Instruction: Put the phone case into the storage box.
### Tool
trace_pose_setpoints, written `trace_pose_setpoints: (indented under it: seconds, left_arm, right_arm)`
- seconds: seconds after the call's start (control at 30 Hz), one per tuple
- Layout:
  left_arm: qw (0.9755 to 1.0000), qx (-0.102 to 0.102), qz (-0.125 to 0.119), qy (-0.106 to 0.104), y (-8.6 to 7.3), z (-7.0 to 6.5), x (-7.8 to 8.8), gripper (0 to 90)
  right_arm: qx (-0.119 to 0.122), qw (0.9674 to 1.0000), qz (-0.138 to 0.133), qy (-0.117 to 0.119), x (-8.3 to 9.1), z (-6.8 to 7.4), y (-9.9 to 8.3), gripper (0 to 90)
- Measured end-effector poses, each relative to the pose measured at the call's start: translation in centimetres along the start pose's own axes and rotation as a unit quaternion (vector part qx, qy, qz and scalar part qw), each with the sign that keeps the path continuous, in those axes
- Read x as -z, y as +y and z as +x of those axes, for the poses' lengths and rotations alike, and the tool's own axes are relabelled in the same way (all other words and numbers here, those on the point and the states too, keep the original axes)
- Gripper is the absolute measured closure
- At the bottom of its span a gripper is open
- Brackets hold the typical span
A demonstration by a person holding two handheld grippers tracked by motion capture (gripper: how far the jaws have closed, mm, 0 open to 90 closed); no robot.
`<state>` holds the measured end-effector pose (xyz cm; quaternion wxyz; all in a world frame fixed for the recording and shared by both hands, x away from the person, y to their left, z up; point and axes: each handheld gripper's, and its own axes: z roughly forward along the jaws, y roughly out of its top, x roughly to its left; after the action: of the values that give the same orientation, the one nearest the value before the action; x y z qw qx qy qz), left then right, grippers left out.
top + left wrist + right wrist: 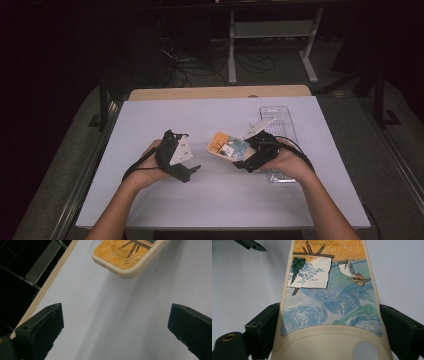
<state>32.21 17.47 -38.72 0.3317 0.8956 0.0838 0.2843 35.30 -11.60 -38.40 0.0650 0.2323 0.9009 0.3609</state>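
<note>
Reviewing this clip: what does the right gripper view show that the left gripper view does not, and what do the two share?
Right gripper view alone: the right gripper, its jaws closed against both edges of the phone case; the case's blue swirls, white easel canvas, straw-hatted figure and the cream camera surround. A tip of the left gripper shows at top left.

Left gripper view alone: the left gripper, jaws wide apart and holding nothing, plus the table's wooden edge and dark floor beyond.

Both: the case's orange painted end with cream rim, and the white table top.
</note>
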Motion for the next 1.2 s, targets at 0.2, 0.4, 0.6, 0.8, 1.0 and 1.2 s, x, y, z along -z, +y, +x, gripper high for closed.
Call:
trace_pose_setpoints:
  seconds: [0.2, 0.4, 0.6, 0.8, 1.0, 1.2]
  left_arm:
    - [0.9998, -0.016, 0.002, 0.010, 0.0, -0.2, 0.0, 0.0]
    - [0.9993, -0.030, 0.001, 0.023, 0.1, -0.4, -0.1, 0.0]
    - [0.9985, -0.040, -0.004, 0.037, 0.1, -0.6, -0.1, 0.0]
    - [0.9974, -0.054, -0.004, 0.048, 0.1, -0.8, -0.1, 0.0]
    - [0.9958, -0.070, -0.007, 0.059, 0.3, -1.1, 0.0, 0.0]
    - [0.9931, -0.092, -0.005, 0.073, 0.4, -1.4, -0.1, 0.0]
  right_arm:
    - [0.001, 1.0000, 0.001, 0.000, -0.1, 0.0, 0.0, 9.8]
    - [0.003, 1.0000, 0.001, 0.001, -0.1, 0.0, 0.0, 9.8]
    - [0.001, 1.0000, 0.003, 0.001, -0.1, 0.0, 0.0, 9.9]
    - [-0.001, 1.0000, 0.002, 0.002, -0.1, 0.0, 0.0, 9.9]
    - [-0.002, 1.0000, 0.001, 0.002, -0.1, 0.0, 0.0, 9.8]
    - [-0.003, 1.0000, 0.001, 0.003, -0.1, 0.0, 0.0, 9.9]
